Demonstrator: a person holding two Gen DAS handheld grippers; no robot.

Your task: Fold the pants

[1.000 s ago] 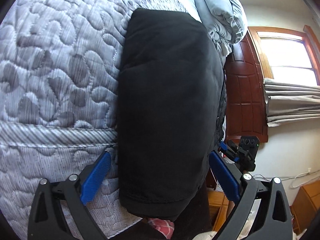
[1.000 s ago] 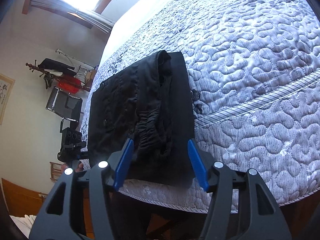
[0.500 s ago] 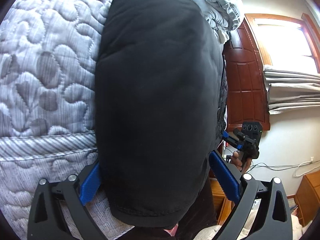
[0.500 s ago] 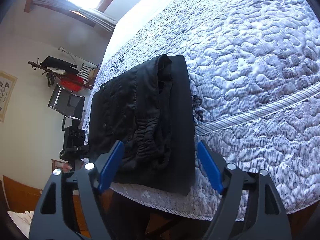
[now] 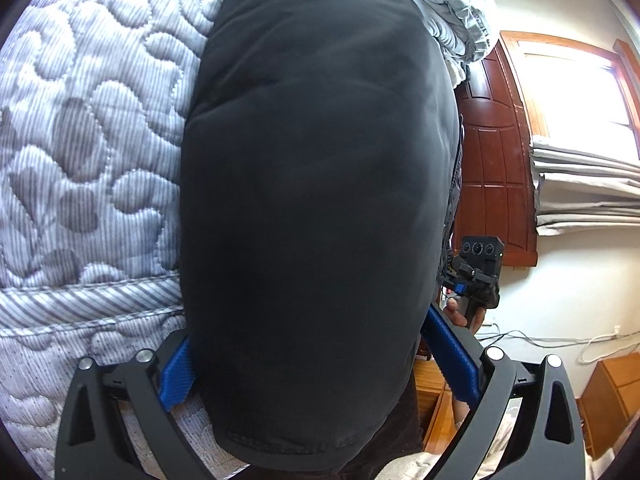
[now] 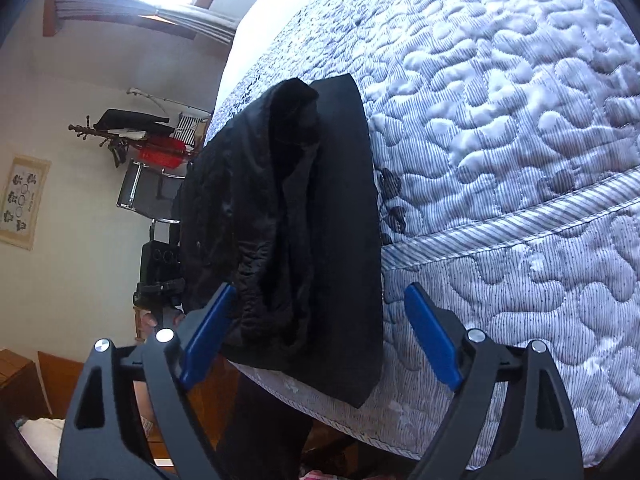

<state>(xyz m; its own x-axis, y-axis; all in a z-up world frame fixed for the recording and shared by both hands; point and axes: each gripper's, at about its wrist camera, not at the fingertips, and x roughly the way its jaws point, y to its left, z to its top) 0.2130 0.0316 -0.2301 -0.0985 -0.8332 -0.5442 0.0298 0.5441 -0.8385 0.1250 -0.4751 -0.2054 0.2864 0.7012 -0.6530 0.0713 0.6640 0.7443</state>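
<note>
A pair of black pants [image 5: 316, 216], folded into a thick bundle, is seen lying at the edge of a bed covered by a grey-and-white quilted mattress [image 6: 520, 152]. In the left wrist view the bundle is shown filling the middle of the frame, its hemmed end hanging just over the mattress's piped border [image 5: 88, 300]. The left gripper [image 5: 320, 364] is held wide apart, one blue pad [image 5: 178, 376] at the bundle's left side and the other [image 5: 452, 356] at its right; whether the pads press on the cloth cannot be told, since their tips are hidden behind it. In the right wrist view the gathered waistband [image 6: 272, 280] and the stacked layers of the fold are seen facing the camera. The right gripper [image 6: 320, 340] is spread wide, its jaws having just been opening; the near end of the pants is framed between them, the left pad [image 6: 204, 340] lying close against the crumpled waistband while the right pad [image 6: 432, 336] is set clear of the cloth, over bare mattress. Nothing is gripped by it. The right-hand device and the fingers around its handle [image 5: 472, 304] are glimpsed beyond the bundle in the left view. A dark wooden door [image 5: 496, 152], a bright window with a rolled blind [image 5: 584, 192], rumpled pale bedding [image 5: 452, 0] and a coat stand [image 6: 132, 128] are visible in the room behind
</note>
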